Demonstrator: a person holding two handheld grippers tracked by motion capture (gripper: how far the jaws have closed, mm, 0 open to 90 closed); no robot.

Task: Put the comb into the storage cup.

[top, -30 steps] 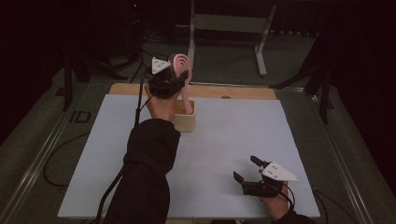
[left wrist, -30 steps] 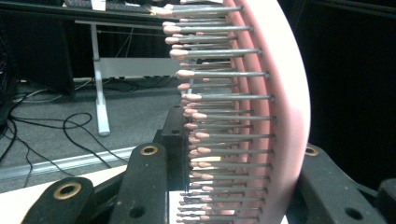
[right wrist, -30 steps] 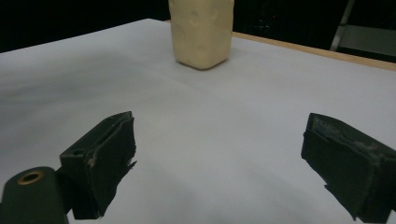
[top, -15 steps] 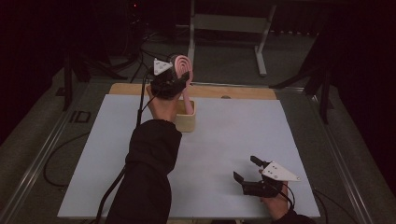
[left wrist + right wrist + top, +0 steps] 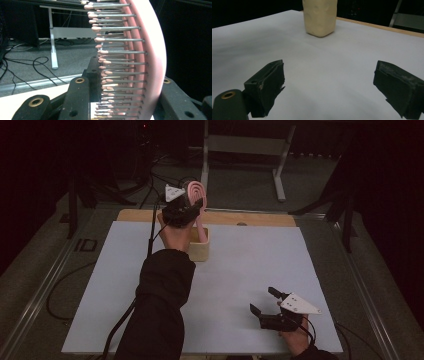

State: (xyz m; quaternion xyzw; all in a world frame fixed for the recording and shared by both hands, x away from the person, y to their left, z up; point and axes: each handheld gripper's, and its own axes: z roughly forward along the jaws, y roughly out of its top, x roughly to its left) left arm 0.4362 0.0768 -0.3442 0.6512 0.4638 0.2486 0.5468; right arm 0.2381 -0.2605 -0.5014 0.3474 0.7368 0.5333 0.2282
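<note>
The left claw (image 5: 192, 209) is clamped on a pink hairbrush (image 5: 196, 195); in the left gripper view its black jaws press the brush (image 5: 150, 57) from both sides, the grey bristles with pink tips pointing across the frame. The brush stands nearly upright, head above the claw, handle running down into a cream-coloured box (image 5: 201, 249) directly below the claw on the table (image 5: 125, 270). The right claw (image 5: 263, 301) hovers low over the near right part of the white table, jaws spread wide with nothing between them, well apart from the box (image 5: 320, 17) ahead of it.
</note>
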